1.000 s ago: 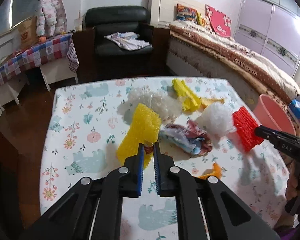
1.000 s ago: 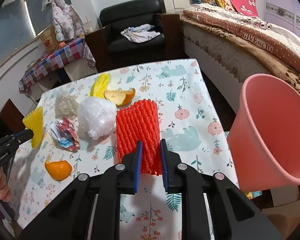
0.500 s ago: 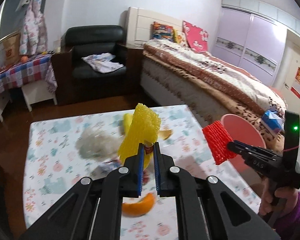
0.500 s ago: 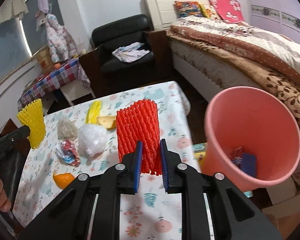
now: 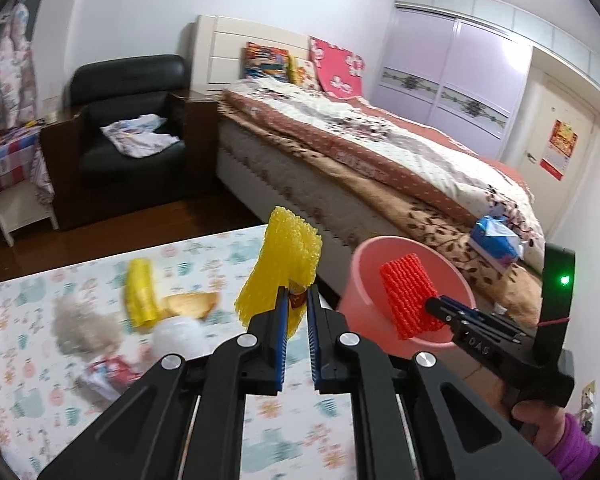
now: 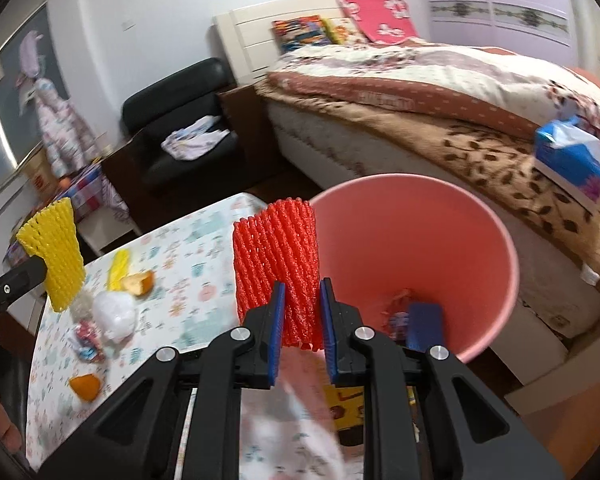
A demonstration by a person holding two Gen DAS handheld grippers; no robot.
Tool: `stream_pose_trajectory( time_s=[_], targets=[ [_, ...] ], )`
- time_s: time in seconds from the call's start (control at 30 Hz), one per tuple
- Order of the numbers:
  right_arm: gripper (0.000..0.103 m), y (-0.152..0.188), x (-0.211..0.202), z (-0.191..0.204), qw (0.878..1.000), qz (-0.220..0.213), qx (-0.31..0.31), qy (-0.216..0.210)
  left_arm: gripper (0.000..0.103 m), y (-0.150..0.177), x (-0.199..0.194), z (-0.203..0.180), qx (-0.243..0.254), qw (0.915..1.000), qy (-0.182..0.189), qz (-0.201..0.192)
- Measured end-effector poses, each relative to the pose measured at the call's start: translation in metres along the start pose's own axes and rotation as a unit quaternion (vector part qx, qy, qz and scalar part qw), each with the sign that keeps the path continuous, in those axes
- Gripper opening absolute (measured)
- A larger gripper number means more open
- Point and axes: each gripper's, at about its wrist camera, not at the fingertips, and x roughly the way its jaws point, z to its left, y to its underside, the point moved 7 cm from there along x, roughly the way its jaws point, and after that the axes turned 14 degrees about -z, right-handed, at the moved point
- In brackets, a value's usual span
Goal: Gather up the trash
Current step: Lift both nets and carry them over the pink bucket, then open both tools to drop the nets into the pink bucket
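Note:
My left gripper (image 5: 297,300) is shut on a yellow foam net sleeve (image 5: 280,268), held up over the table's right part. The same yellow sleeve (image 6: 58,256) shows at the left of the right wrist view. My right gripper (image 6: 302,296) is shut on a red foam net sleeve (image 6: 278,256), held at the near left rim of the pink bin (image 6: 440,248). From the left wrist view the red sleeve (image 5: 410,296) hangs in front of the bin's mouth (image 5: 364,272). A blue object and a wrapper (image 6: 420,320) lie inside the bin.
On the floral tablecloth (image 6: 188,276) lie a yellow sleeve (image 5: 140,296), peel pieces (image 5: 192,304), an orange peel (image 6: 85,387), white foam (image 6: 114,314) and a crumpled wrapper (image 6: 86,340). A bed (image 5: 380,152) stands right behind the bin, a black armchair (image 5: 132,120) beyond the table.
Both grippers have swung to the right and risen with their sleeves. The red sleeve has gone from over the table to the bin's rim, and the yellow one has followed toward the bin.

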Motion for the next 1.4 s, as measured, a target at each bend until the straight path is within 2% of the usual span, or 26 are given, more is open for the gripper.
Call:
stream_pose_trajectory(
  time_s=[0.27,0.47,0.9,1.13,1.17,1.23,1.3,1.4],
  targets=[
    [0.018,-0.004,-0.005,-0.042,0.999,-0.017,0.022,0.031,0.008,0.001,0.034,-0.062,0.024,0.9987,0.042,0.014],
    [0.018,-0.007,-0.006,-0.063,0.998,-0.024,0.032,0.045,0.008,0.011,0.063,-0.097,0.033,0.997,0.06,0.034],
    [0.018,-0.003,0.008,-0.093,0.997,-0.018,0.046,0.065,0.009,0.04,0.113,-0.135,0.046,0.9923,0.081,0.082],
    [0.018,0.0,0.014,-0.101,0.996,-0.012,0.049,0.069,0.011,0.047,0.125,-0.143,0.046,0.9914,0.086,0.088],
    [0.018,0.001,0.015,-0.102,0.996,-0.011,0.049,0.07,0.012,0.048,0.126,-0.143,0.045,0.9916,0.084,0.087],
    [0.018,0.001,0.017,-0.103,0.996,-0.009,0.05,0.07,0.021,0.048,0.127,-0.142,0.044,0.9916,0.085,0.088],
    [0.018,0.002,0.019,-0.104,0.996,-0.008,0.049,0.071,0.038,0.048,0.127,-0.14,0.044,0.992,0.083,0.084],
    [0.018,0.002,0.022,-0.104,0.996,-0.007,0.049,0.071,0.043,0.048,0.125,-0.139,0.044,0.9918,0.084,0.085]
  ],
)
